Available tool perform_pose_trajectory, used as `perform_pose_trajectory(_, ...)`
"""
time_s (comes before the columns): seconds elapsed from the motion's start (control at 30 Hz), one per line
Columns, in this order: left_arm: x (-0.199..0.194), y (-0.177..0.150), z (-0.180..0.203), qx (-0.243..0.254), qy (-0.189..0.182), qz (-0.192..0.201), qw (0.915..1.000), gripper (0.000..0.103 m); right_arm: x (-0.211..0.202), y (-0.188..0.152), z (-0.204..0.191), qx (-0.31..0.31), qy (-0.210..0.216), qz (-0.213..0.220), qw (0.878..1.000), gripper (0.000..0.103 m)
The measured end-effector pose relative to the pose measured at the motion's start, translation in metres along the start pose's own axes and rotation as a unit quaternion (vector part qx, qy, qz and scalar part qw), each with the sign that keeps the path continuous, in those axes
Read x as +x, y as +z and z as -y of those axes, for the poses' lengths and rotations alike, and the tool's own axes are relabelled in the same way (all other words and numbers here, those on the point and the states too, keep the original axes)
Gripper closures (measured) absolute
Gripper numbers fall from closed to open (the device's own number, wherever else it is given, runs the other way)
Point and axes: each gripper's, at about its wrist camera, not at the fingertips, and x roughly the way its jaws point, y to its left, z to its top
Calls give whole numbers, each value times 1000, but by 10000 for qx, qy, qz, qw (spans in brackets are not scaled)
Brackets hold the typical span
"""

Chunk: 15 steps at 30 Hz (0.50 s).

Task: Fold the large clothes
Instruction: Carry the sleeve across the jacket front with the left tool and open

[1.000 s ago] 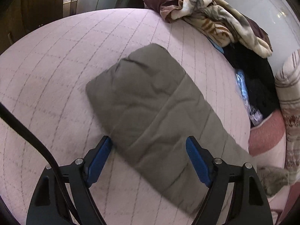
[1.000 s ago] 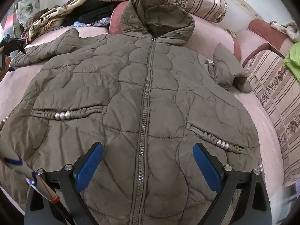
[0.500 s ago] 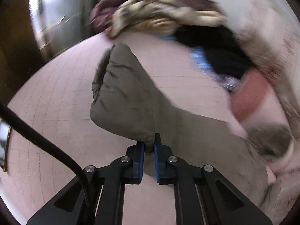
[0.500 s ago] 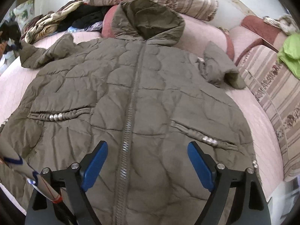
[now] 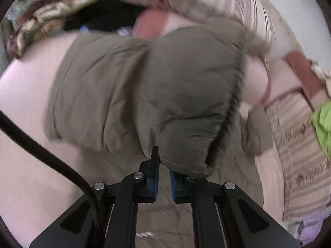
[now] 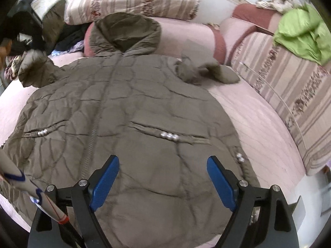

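An olive quilted hooded coat (image 6: pixel 132 111) lies front up on the pink bed, zip shut, hood (image 6: pixel 126 33) toward the pillows. My left gripper (image 5: pixel 163 177) is shut on the cuff end of the coat's left sleeve (image 5: pixel 165 95), which is lifted and bunched in front of the camera; that view is blurred. In the right wrist view the same sleeve (image 6: pixel 35 68) is raised at the left. The other sleeve (image 6: pixel 206 72) lies crumpled at the right shoulder. My right gripper (image 6: pixel 163 177) is open and empty above the coat's lower right hem.
Striped pillows (image 6: pixel 132 0) line the back and right side of the bed (image 6: pixel 258 111). A green garment (image 6: pixel 300 35) lies on the right cushions. A pile of dark and patterned clothes (image 5: pixel 62 20) sits at the back left.
My left gripper closed on the left sleeve's end, lifted it and swung it right toward the coat's body. My right gripper drifted right over the hem, still open.
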Motion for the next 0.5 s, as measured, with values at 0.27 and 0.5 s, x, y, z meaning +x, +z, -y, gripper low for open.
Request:
perform_pose_trajectory(0.27, 38, -81, 19, 235, 157, -439, 9986, 82, 3, 0, 25, 351, 273, -240, 9987, 13)
perform_pose_trajectory(0.5, -32, -128, -8, 702, 1062, 1036, 9864, 35, 42, 37, 2, 603, 1219, -583, 9890, 13)
